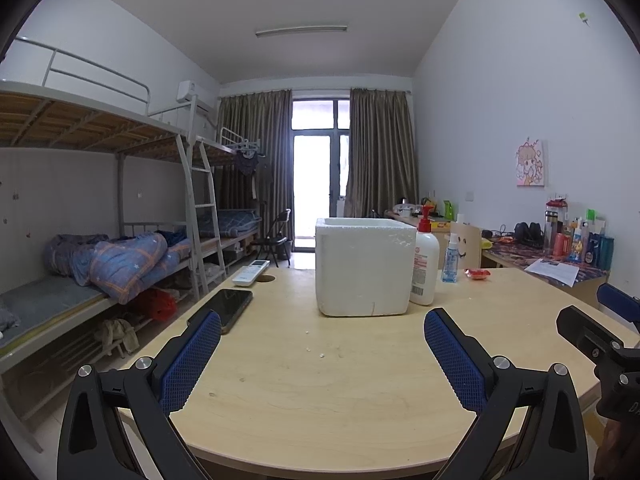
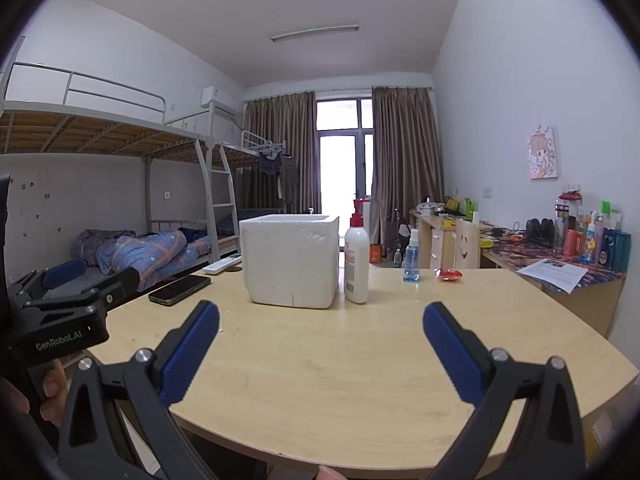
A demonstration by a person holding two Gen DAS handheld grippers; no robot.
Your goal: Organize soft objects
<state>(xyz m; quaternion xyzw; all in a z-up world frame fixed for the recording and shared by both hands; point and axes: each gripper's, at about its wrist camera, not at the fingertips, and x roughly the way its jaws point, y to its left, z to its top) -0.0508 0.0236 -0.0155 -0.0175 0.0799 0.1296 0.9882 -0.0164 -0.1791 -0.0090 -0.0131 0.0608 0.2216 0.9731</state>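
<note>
Left claw [image 1: 322, 326] spread wide, released, touching nothing; right claw [image 2: 321, 318] likewise, above the table [image 2: 320, 360].

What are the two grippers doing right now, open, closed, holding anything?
Left gripper: open, holding nothing, above the table.
Right gripper: open, holding nothing, above the same table.

Right gripper [image 2: 320, 320] jaws wide apart over bare table [image 2: 320, 380]. Foam box [image 2: 290, 260] at 12 o'clock, lotion bottle [image 2: 356, 256] just beside it, spray bottle [image 2: 411, 258] and red packet [image 2: 449, 274] at 1, phone [image 2: 180, 289] at 10. Left gripper [image 2: 64, 280] at 9.
</note>
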